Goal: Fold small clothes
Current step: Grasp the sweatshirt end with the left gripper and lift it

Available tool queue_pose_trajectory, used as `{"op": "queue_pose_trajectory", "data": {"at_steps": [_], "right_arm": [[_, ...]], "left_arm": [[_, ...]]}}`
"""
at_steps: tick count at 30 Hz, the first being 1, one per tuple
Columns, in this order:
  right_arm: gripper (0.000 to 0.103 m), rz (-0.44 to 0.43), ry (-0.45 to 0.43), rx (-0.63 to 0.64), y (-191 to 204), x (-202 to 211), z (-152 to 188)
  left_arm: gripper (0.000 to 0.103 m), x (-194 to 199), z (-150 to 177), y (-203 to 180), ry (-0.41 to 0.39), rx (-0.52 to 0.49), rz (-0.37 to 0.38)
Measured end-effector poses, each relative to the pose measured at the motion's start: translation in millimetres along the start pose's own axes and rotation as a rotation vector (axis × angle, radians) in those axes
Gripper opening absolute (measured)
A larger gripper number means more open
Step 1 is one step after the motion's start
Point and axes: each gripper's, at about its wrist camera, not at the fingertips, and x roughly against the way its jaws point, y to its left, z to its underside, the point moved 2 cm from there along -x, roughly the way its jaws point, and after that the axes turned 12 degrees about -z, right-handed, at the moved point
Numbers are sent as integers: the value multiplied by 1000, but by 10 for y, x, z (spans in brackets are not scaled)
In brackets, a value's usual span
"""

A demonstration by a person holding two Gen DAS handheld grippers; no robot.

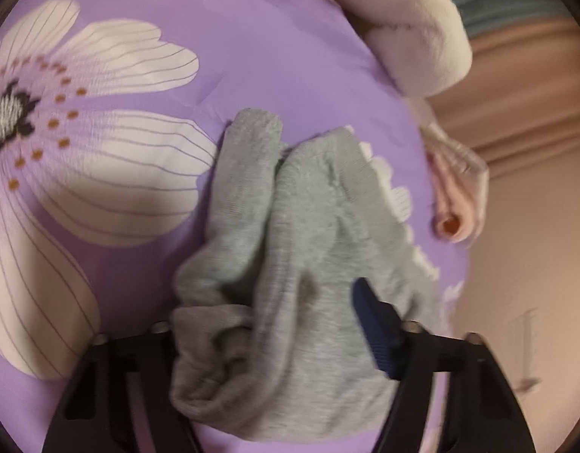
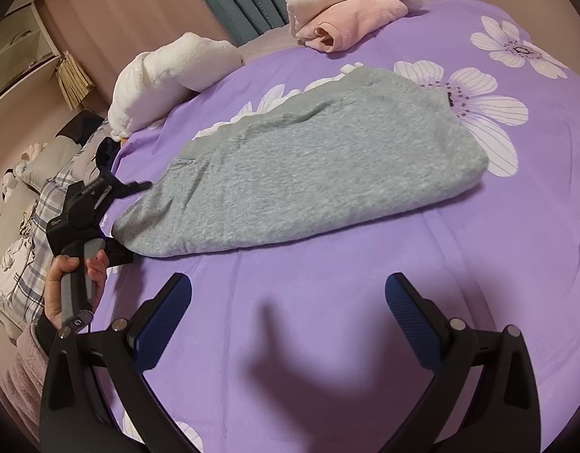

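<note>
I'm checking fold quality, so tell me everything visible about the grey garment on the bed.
The grey garment is soft heathered knit, like sweatshirt fleece. It lies folded over into a rough wedge on the purple floral bedspread, broad and mostly smooth at its far end, narrowing and bunching into wrinkled folds near the left hand-held gripper. That gripper's fingers straddle the bunched end; whether they pinch it is unclear. The right hand-held gripper is open and apart from it.
</note>
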Motion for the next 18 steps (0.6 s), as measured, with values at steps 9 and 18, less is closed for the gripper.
{"op": "queue_pose_trajectory", "data": {"at_steps": [9,18], "right_arm": [[101,-31,-18,78,213,-183,-257],[38,-80,8,64,375,-835,-852]], "left_arm": [[18,117,-6,25,-23,-95,-76],[17,627,103,-557,-160,-295,-22]]}}
